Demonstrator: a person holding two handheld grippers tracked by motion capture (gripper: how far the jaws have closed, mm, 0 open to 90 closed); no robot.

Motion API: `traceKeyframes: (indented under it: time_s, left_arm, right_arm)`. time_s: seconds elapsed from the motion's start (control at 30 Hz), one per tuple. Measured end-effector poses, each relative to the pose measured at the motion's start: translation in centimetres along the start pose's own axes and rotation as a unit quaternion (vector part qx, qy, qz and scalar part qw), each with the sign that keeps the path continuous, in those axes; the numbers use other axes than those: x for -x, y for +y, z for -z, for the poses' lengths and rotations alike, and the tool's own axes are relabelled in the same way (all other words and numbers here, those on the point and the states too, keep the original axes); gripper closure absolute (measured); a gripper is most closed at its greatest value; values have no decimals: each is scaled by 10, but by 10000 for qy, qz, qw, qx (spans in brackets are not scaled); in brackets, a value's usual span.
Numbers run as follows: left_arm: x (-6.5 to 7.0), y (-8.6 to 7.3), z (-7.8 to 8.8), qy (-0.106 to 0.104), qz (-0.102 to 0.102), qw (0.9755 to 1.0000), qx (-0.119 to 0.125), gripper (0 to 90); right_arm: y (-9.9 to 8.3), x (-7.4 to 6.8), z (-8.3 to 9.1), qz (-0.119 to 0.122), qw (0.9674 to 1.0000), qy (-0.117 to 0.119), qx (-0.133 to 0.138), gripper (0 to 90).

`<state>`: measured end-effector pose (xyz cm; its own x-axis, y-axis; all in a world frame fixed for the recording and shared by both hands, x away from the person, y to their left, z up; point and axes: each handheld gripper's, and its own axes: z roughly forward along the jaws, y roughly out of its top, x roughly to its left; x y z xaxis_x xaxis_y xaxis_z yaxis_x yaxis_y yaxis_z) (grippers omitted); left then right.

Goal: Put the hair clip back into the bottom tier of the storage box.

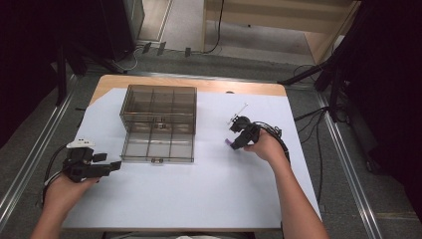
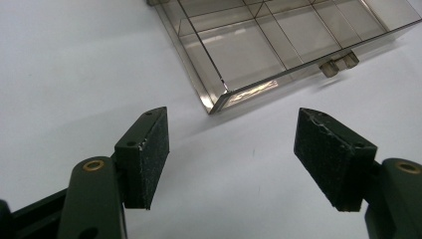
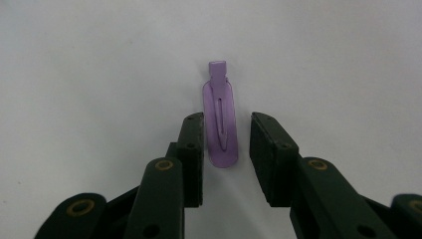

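The right gripper (image 3: 226,144) straddles the purple hair clip (image 3: 220,122), jaws narrowed, not yet pinching. The left gripper (image 2: 231,159) gapes wide on bare sheet, near the clear box's (image 2: 219,97) corner.

That hair clip (image 3: 220,117) between your right gripper (image 3: 226,149) jaws is plain pastel purple, no pattern. Both grippers are matte black with little brass-coloured rivets, the left gripper (image 2: 231,149) too. Your compartment box (image 1: 158,124) is smoky see-through brown, sitting on a white table cover (image 1: 199,194).
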<state>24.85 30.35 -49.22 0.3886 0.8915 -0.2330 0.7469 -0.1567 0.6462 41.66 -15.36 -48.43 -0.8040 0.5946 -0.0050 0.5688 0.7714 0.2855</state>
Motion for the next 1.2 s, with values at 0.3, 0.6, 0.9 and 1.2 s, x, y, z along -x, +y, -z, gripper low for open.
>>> traceKeyframes:
  time_s: [0.3,0.6,0.9,1.2]
  left_arm:
    - [-1,-2,2,26,41,10000,-1,311]
    - [0,-2,2,32,32,10000,-6,310]
    - [1,-1,1,21,2,10000,-14,310]
    - [0,-1,1,11,14,10000,3,310]
  right_arm:
    - [7,1,-2,92,9999,15,-90,706]
    - [11,-1,-4,100,9996,30,-256,714]
    - [15,-4,-6,-45,9991,-55,-421,729]
    - [16,-2,-6,-163,9988,-8,-453,776]
